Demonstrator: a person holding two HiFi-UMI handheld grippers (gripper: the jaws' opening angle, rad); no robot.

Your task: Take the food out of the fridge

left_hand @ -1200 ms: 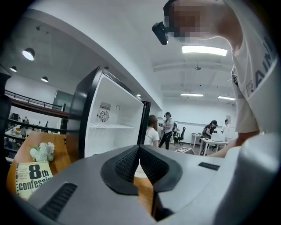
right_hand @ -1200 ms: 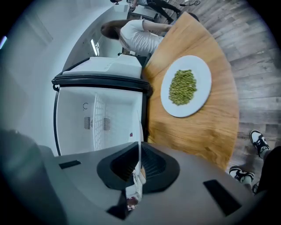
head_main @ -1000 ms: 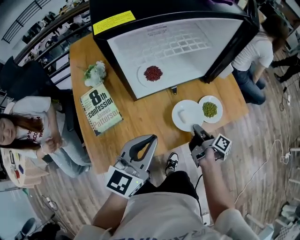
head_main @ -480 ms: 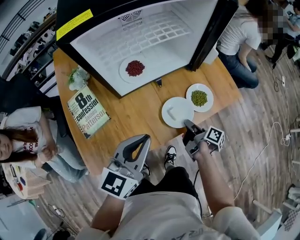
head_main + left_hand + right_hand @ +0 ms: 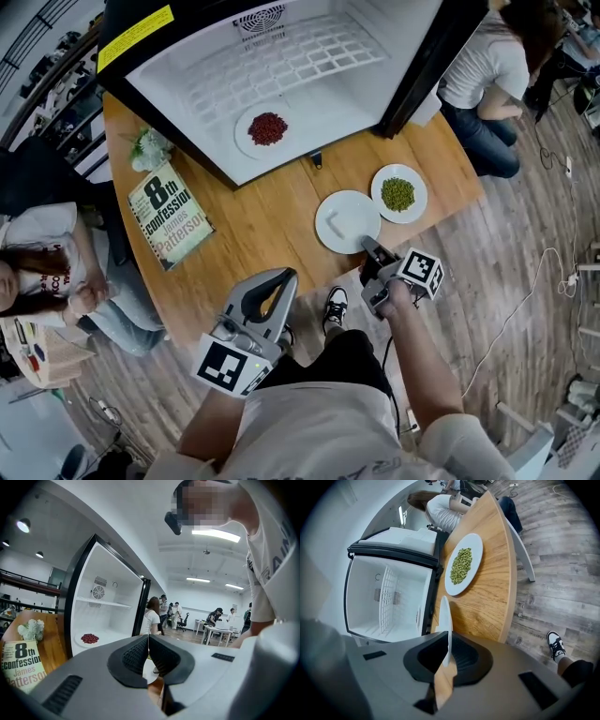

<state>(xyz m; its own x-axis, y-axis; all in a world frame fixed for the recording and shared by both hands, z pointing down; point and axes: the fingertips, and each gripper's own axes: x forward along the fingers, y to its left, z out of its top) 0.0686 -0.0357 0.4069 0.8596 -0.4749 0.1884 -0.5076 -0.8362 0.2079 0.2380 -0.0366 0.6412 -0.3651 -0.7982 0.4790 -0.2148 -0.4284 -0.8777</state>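
Only right gripper view shows rt gripper (image 5: 449,656) clamping plate (image 5: 444,616) rim.

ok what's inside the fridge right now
A plate of red beans sits on the fridge floor below a wire shelf. Nothing else shows; the inner side of the door cannot be made out.
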